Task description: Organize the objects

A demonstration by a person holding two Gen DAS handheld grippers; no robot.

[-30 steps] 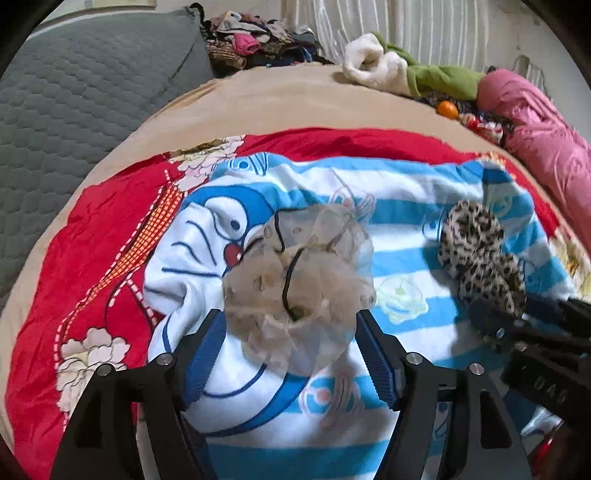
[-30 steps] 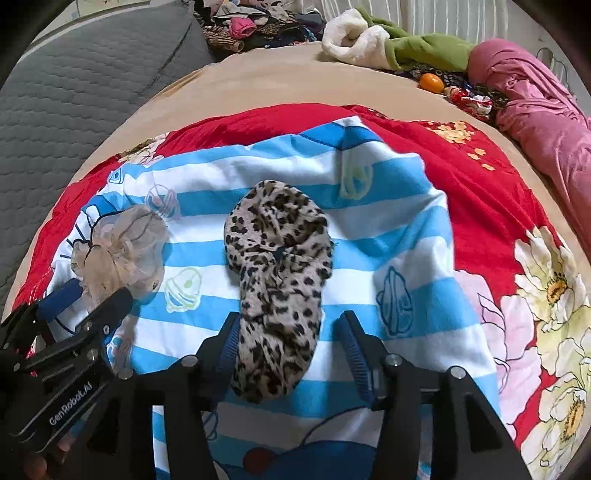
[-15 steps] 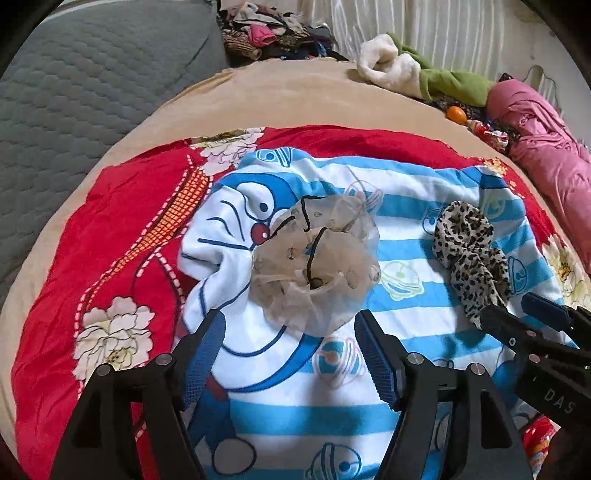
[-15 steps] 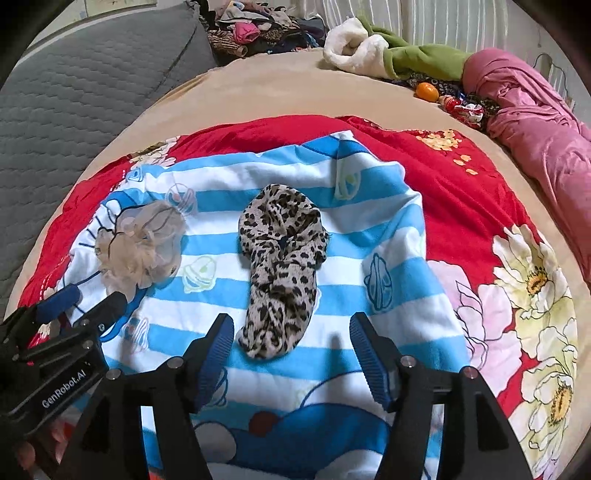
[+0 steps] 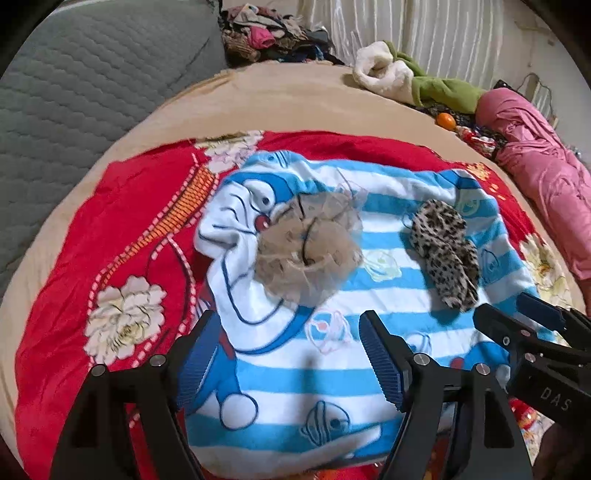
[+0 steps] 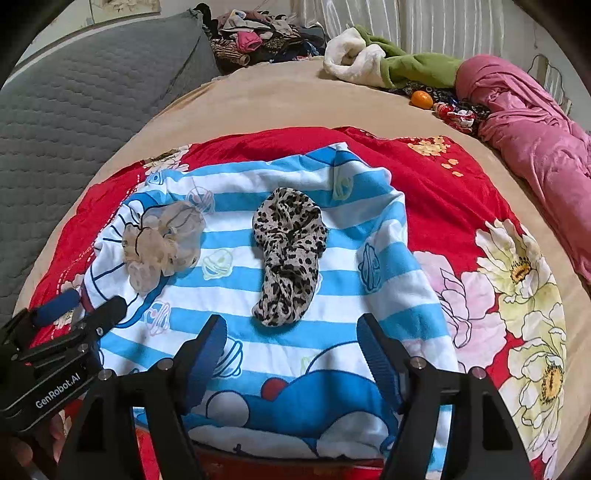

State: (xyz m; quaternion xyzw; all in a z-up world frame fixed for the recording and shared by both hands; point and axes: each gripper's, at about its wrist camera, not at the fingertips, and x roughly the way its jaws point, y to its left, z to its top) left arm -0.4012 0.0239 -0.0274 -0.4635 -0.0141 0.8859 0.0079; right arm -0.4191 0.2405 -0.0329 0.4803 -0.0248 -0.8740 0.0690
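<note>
Left wrist view: the left gripper (image 5: 286, 354) is seen spread, empty; the beige scrunchie (image 5: 308, 251) lies mid-frame on the striped blanket (image 5: 388, 317).

Right wrist view: the right gripper (image 6: 291, 354) is likewise spread; the leopard scrunchie (image 6: 288, 254) lies centre. Both judged placed; nothing visibly left.

Black grippers w/ blue ribbed pads; silver screws; "GenRobot.AI", "DAS" lettering.

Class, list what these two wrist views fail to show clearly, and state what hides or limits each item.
1. Near edge of the striped blanket: right wrist view, covered by the right tool.
2. Clothes pile at the far edge: left wrist view, too small to tell garments apart.
3. Left tool: right wrist view, cut off by the frame edge.
4. Wrappers beside the orange: right wrist view, too small to identify.
</note>
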